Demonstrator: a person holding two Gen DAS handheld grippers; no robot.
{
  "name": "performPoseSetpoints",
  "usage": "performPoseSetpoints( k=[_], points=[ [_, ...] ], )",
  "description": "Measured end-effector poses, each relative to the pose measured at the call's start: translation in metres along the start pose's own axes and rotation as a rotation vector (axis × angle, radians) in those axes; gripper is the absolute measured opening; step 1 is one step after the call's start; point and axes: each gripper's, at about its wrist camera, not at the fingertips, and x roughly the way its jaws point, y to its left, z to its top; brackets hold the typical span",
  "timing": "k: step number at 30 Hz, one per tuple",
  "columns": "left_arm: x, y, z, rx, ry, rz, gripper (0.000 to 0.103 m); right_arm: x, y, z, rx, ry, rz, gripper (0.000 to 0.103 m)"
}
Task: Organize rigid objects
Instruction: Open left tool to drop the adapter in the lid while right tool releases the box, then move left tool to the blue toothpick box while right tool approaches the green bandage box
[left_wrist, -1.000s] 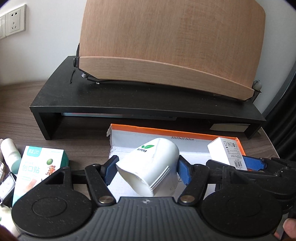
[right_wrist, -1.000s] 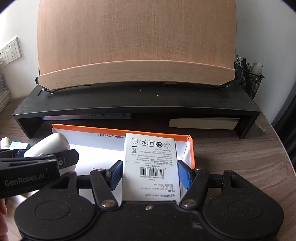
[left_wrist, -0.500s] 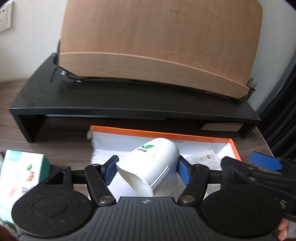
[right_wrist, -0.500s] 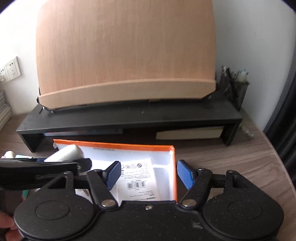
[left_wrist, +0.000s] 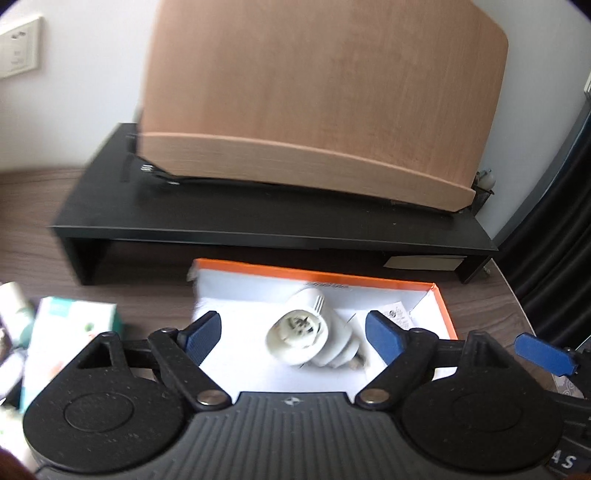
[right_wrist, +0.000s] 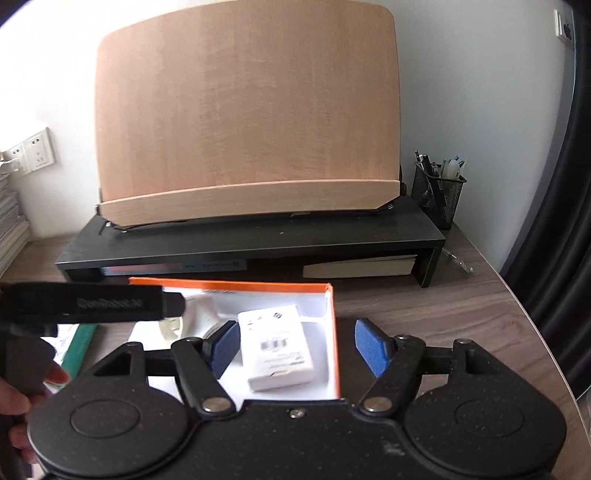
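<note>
White adapter (left_wrist: 310, 338) free between opening left hand-held gripper (left_wrist: 293, 332)

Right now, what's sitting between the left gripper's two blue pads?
In the left wrist view, the white bulb-shaped adapter lies on the floor of the orange-edged box, between the pads of the left gripper, whose jaws are opening and touch nothing.

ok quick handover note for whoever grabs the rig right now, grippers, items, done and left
Left gripper: jaws opening, nothing gripped; the white plastic adapter lies loose in the orange-edged box.
Right gripper: open; the white power adapter box lies in the same box.
Done: both are in the box.
Left: green-and-white carton and white bottle on the desk beside it.
</note>
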Motion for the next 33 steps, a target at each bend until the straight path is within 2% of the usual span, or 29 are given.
performPoseSetpoints(
  k=[7, 12, 18, 27, 33],
  points=[
    [-0.062, 0.026, -0.025, -0.04, -0.028, 0.037, 0.093, -0.033, 0.022, -0.022, 0.02, 0.029, 0.046, 0.085],
    [-0.096, 0.052, -0.049, -0.059, -0.035, 0.077, 0.094, -0.05, 0.053, -0.037, -0.006, 0.051, 0.097, 0.086],
    [-0.13, 0.095, -0.067, -0.131, -0.052, 0.142, 0.094, -0.059, 0.097, -0.049, -0.05, 0.073, 0.17, 0.086],
    [-0.163, 0.155, -0.082, -0.225, -0.082, 0.251, 0.094, -0.063, 0.15, -0.054, -0.113, 0.078, 0.246, 0.086],
    [-0.168, 0.185, -0.087, -0.267, -0.081, 0.299, 0.094, -0.061, 0.166, -0.053, -0.129, 0.086, 0.263, 0.086]
  ],
)
